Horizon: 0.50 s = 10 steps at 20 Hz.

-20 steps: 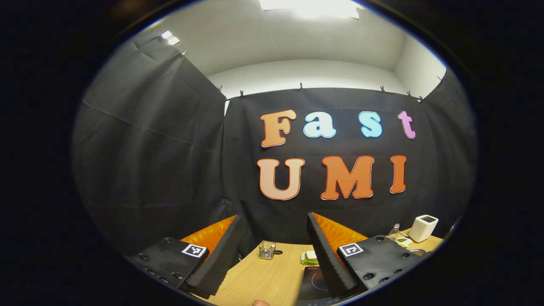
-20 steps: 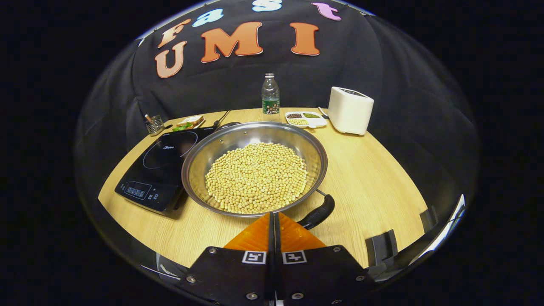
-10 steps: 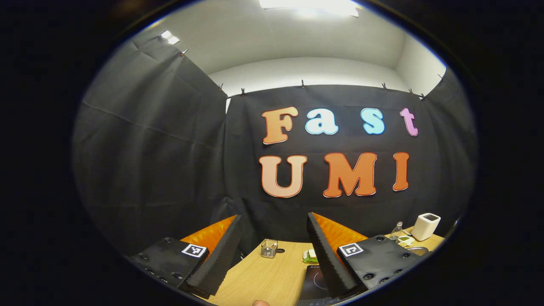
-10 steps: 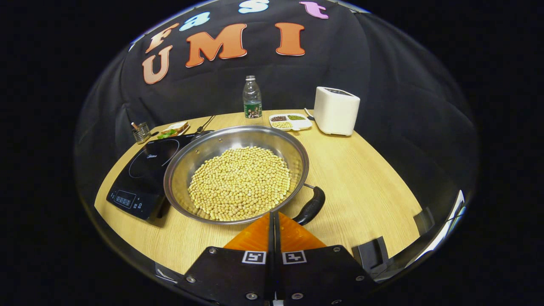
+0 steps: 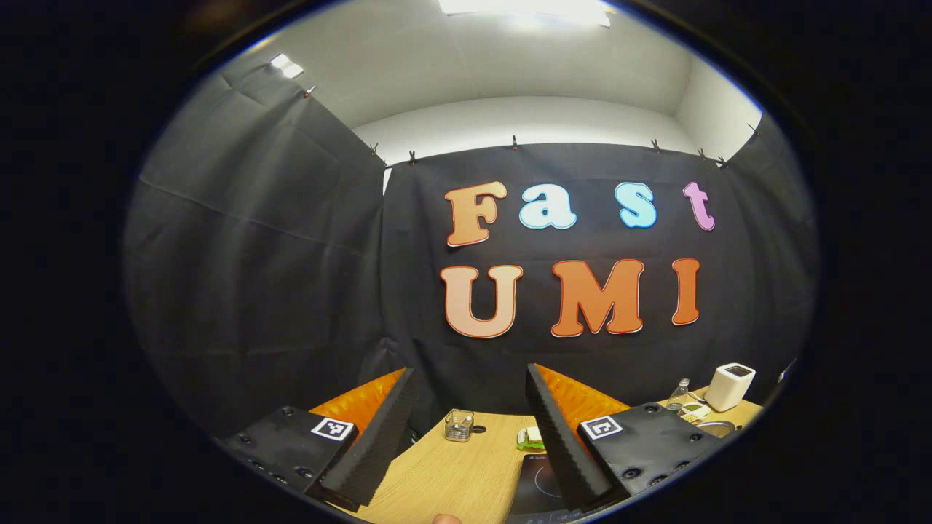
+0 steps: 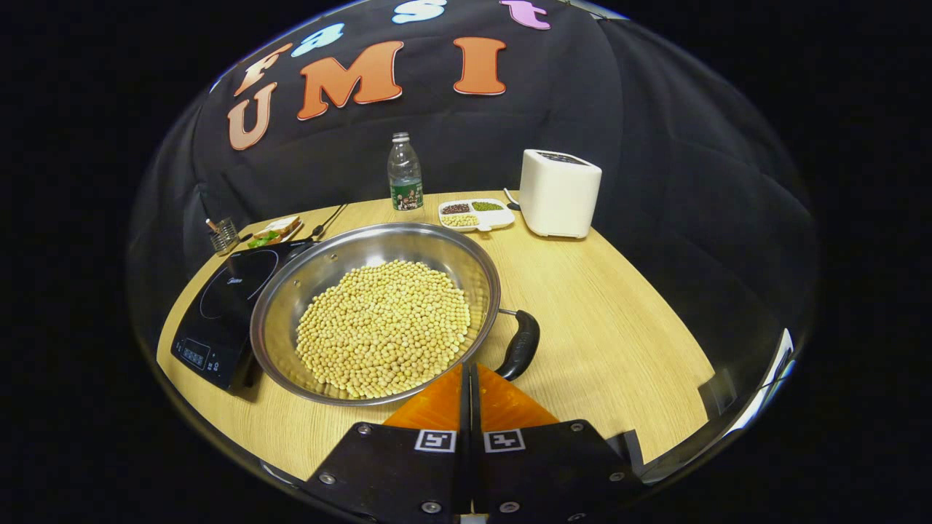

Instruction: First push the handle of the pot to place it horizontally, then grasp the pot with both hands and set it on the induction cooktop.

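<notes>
A wide steel pot (image 6: 291, 306) full of yellow beans sits mid-table in the right gripper view. Its black handle (image 6: 520, 346) sticks out at the pot's near right and points toward me. My right gripper (image 6: 468, 366) is shut with nothing in it, its tips just near of the pot's rim and left of the handle's end. The black induction cooktop (image 6: 218, 306) lies left of the pot, whose rim overlaps its edge. In the left gripper view my left gripper (image 5: 466, 378) is open and empty, raised and aimed at the back wall, with the cooktop (image 5: 535, 484) low between its fingers.
A water bottle (image 6: 405, 173), a divided dish of beans (image 6: 473, 215) and a white box appliance (image 6: 559, 193) stand at the table's back. A small holder (image 6: 224, 234) and a plate of food (image 6: 273, 231) sit at the back left. Bare wood stretches to the pot's right.
The right gripper has shifted to the right, so the pot and handle slide left in its view. The handle now points more toward me. The left gripper has barely moved.
</notes>
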Motion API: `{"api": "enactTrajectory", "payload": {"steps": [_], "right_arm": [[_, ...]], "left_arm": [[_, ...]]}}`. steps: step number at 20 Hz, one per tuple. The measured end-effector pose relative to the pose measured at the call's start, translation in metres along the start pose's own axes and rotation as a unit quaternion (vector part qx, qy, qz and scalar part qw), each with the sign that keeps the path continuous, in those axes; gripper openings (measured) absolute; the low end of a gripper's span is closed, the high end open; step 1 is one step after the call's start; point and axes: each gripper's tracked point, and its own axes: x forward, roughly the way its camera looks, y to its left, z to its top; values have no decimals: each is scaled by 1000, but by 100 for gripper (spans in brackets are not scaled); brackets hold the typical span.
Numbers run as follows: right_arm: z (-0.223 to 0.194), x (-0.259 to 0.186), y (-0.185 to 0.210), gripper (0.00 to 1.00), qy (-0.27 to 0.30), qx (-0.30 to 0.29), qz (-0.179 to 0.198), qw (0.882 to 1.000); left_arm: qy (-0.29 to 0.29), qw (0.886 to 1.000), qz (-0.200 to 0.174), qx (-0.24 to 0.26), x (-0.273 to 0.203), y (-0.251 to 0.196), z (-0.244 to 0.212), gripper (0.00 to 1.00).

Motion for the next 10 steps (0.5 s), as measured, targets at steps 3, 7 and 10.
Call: {"api": "enactTrajectory", "payload": {"steps": [3,7,10], "right_arm": [[5,6,-4,0,-1,-1,-2,1000],[9,11,-9,0,-4,-5,-3,1000],[12,16,-13,0,-5,-2,-2,1000]], "left_arm": [[2,1000,0,2,3,-2,-1,96],[5,1000,-1,2,6,-8,-2,98],[7,1000,-3,3,9,-12,-5,99]]}}
